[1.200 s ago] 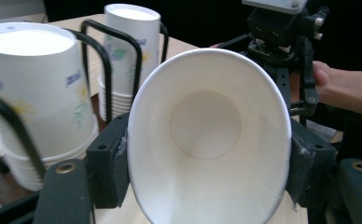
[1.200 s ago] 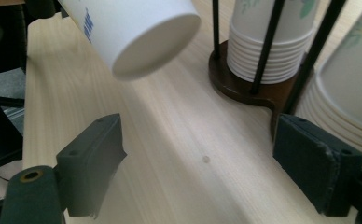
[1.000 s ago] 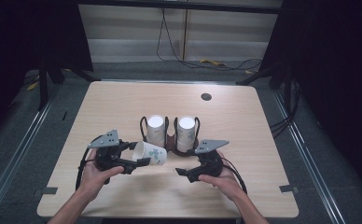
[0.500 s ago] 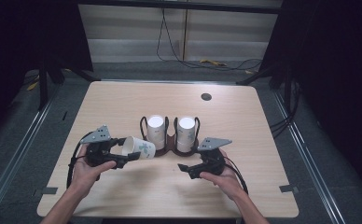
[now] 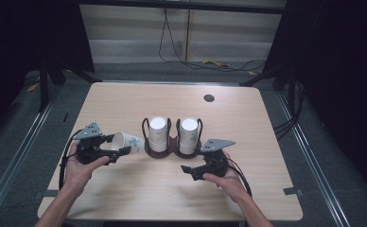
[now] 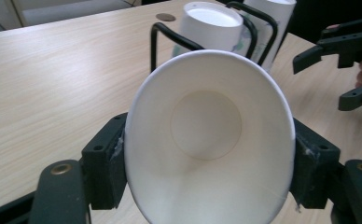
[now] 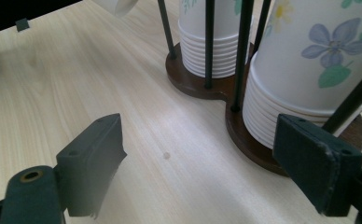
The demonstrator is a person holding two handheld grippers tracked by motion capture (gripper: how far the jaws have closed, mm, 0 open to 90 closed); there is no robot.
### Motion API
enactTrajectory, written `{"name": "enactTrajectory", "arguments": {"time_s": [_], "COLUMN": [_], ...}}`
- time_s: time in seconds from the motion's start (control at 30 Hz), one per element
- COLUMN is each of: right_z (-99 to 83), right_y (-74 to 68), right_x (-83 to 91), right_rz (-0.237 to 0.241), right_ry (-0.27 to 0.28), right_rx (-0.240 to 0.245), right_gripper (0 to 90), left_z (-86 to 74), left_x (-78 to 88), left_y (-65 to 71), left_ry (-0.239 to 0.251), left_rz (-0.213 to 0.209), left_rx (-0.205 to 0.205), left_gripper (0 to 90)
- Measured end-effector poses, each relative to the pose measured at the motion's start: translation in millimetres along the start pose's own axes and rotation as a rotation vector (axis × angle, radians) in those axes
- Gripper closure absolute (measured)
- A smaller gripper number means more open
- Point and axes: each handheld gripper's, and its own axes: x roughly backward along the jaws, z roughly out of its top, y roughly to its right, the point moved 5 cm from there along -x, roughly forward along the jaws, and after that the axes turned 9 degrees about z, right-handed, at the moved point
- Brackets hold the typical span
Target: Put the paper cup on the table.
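Nearest, right gripper (image 5: 190, 171) idle over bare table (image 5: 139, 194), jaws spread wide, nothing between them. Left gripper (image 5: 123, 145) with jaws just been opening, pads still hugging both sides of 1 paper cup (image 6: 209, 144); cup on its side, mouth toward the hand, off the holder and left of it. Farther out, wire cup holder (image 5: 172, 150) with 2 stacks (image 5: 157, 132) upside down. Judged: 1 cup pulled free, setting down and letting go left to do
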Motion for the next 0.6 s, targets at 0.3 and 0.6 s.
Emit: {"name": "enactTrajectory", "arguments": {"time_s": [0.3,0.6], "right_z": [-2.6,-2.0], "right_y": [4.7,4.8], "right_x": [2.0,6.7], "right_rz": [-0.001,-0.018], "right_ry": [0.001,0.001], "right_rx": [-0.011,-0.004], "right_gripper": [16.4,16.7], "left_z": [-1.5,-3.4], "left_x": [5.3,6.6], "left_y": [-19.7,-30.4], "left_ry": [-0.019,-0.068], "left_rz": [0.069,0.142], "left_rx": [0.051,0.055], "left_gripper": [27.2,26.9]}}
